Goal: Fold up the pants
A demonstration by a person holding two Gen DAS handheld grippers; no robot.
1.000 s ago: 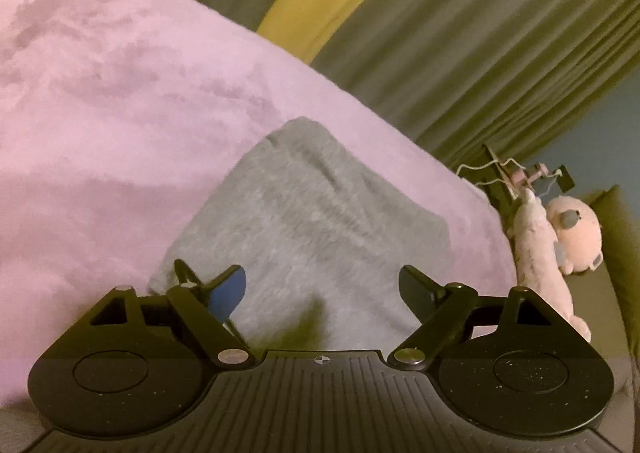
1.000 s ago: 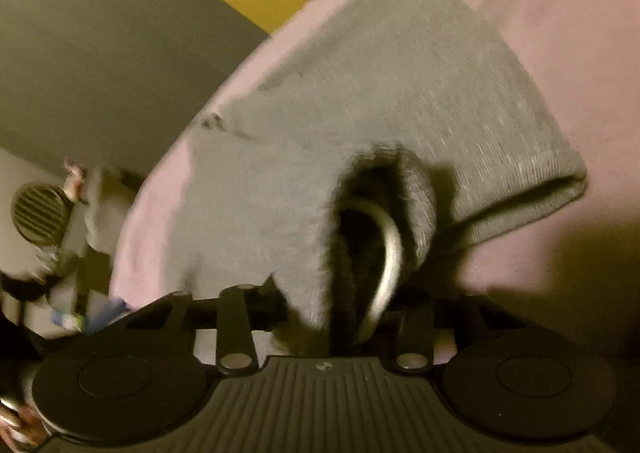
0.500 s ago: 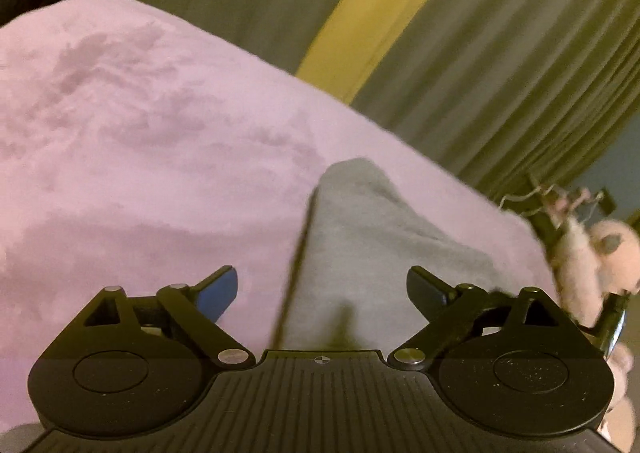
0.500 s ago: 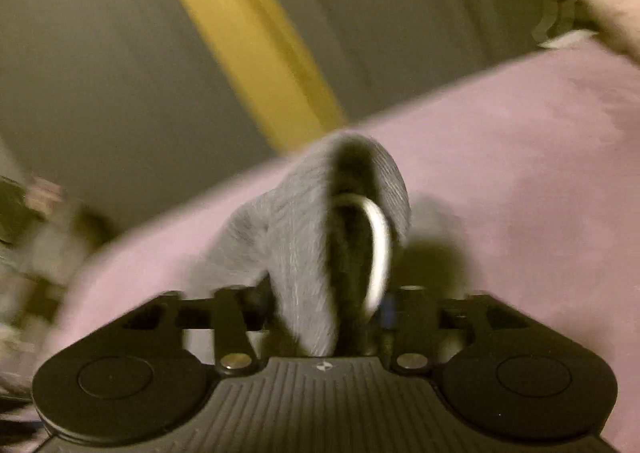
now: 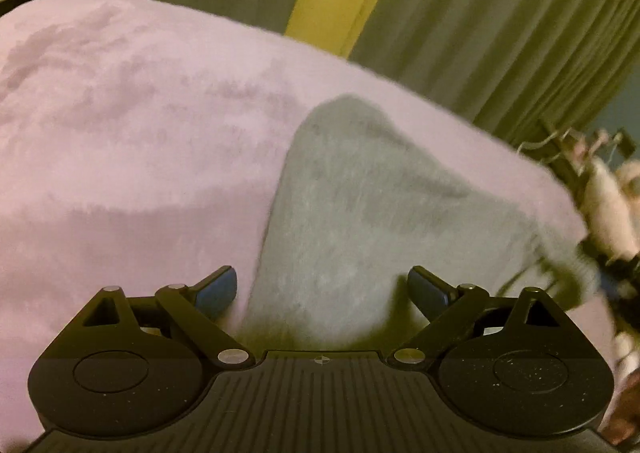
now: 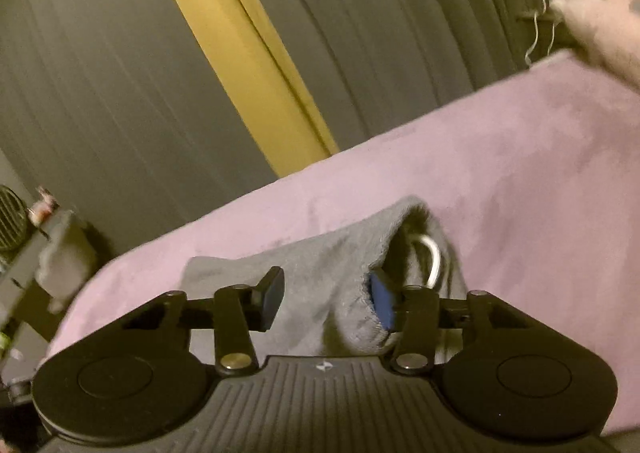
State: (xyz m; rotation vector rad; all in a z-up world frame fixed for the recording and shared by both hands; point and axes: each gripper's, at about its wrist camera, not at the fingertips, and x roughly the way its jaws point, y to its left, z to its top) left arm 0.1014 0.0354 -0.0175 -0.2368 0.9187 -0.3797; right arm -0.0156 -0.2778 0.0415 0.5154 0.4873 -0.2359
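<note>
Left wrist view: grey pants lie partly folded on the pink blanket, toward its far right edge. Left gripper hangs spread wide over the near cloth, empty, tilted down. Next: pinch an edge.

Right wrist view: right gripper has just been closing; a bunched fold sits between its jaws, left pad clear, so not clamped. Angled shallowly down.

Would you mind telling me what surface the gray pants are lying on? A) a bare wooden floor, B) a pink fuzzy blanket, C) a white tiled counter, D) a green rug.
B: in both wrist views the gray pants rest on a pink fuzzy blanket that spreads around them.
</note>
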